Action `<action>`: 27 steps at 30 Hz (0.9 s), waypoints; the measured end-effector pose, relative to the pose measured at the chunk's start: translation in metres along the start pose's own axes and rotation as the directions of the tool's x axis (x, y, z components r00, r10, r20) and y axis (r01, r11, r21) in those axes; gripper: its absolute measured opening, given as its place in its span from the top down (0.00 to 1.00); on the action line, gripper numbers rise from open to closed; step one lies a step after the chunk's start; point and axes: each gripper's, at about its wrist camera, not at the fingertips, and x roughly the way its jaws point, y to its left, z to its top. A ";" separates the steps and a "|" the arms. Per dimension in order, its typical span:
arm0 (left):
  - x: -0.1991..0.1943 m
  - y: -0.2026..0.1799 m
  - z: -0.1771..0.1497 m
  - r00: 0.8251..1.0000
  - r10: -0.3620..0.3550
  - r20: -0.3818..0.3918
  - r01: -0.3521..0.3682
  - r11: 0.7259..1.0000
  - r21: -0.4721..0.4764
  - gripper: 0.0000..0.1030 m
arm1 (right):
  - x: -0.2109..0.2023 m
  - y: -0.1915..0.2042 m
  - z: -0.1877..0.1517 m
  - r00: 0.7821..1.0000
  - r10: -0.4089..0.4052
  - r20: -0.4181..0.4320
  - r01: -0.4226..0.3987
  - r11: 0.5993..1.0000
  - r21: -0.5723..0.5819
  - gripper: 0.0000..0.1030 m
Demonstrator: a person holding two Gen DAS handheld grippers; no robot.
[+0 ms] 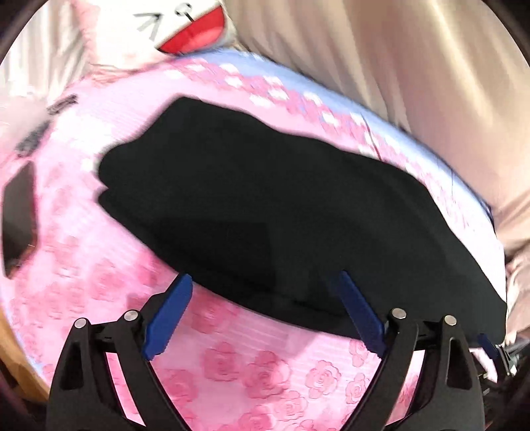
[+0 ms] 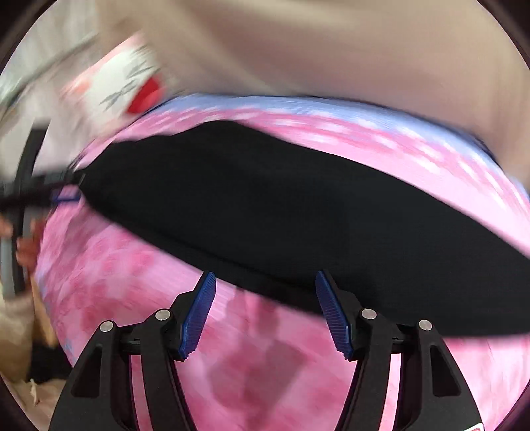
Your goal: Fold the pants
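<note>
Black pants [image 1: 265,205] lie folded in a long flat shape on a pink rose-print bed cover [image 1: 265,374]. My left gripper [image 1: 265,281] is open, its blue fingertips at the near edge of the pants, holding nothing. In the right wrist view the same pants [image 2: 298,212] stretch across the frame. My right gripper [image 2: 263,281] is open and empty at their near edge. The left gripper [image 2: 66,194] shows blurred at the far left end of the pants. The right gripper's blue tip [image 1: 488,344] shows at the pants' right end.
A white pillow with a red cartoon mouth [image 1: 185,30] lies at the far left. Beige curtain [image 1: 414,73] hangs behind the bed. A dark phone-like object [image 1: 20,215] lies on the cover at left. The bed's blue border [image 1: 331,86] runs along the far side.
</note>
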 end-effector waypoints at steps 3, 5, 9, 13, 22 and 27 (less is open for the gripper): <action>-0.016 0.012 0.002 0.998 0.043 0.046 -0.043 0.999 0.002 0.12 | 0.033 0.039 0.024 0.999 0.039 -0.014 -0.040 0.989 -0.140 0.62; -0.020 0.019 0.003 0.998 0.037 0.049 -0.037 0.999 -0.001 0.12 | 0.060 0.058 0.037 0.997 0.055 -0.060 -0.066 0.978 -0.197 0.64; -0.020 0.028 0.003 0.999 0.010 0.038 -0.010 1.000 -0.010 0.12 | 0.088 0.071 0.049 0.994 0.060 -0.089 -0.081 0.964 -0.254 0.80; -0.013 0.016 0.009 0.999 -0.004 0.040 0.004 1.000 0.010 0.12 | 0.073 0.063 0.055 0.980 0.131 -0.147 -0.163 0.960 -0.229 0.93; 0.028 -0.013 0.011 0.999 0.038 -0.003 -0.037 0.995 0.094 0.11 | 0.043 0.056 0.045 0.975 0.197 -0.099 -0.211 0.964 -0.161 0.79; 0.044 0.003 -0.002 0.996 0.093 -0.018 -0.089 0.986 0.144 0.11 | 0.025 0.036 0.089 0.973 0.230 -0.008 -0.229 0.966 -0.123 0.77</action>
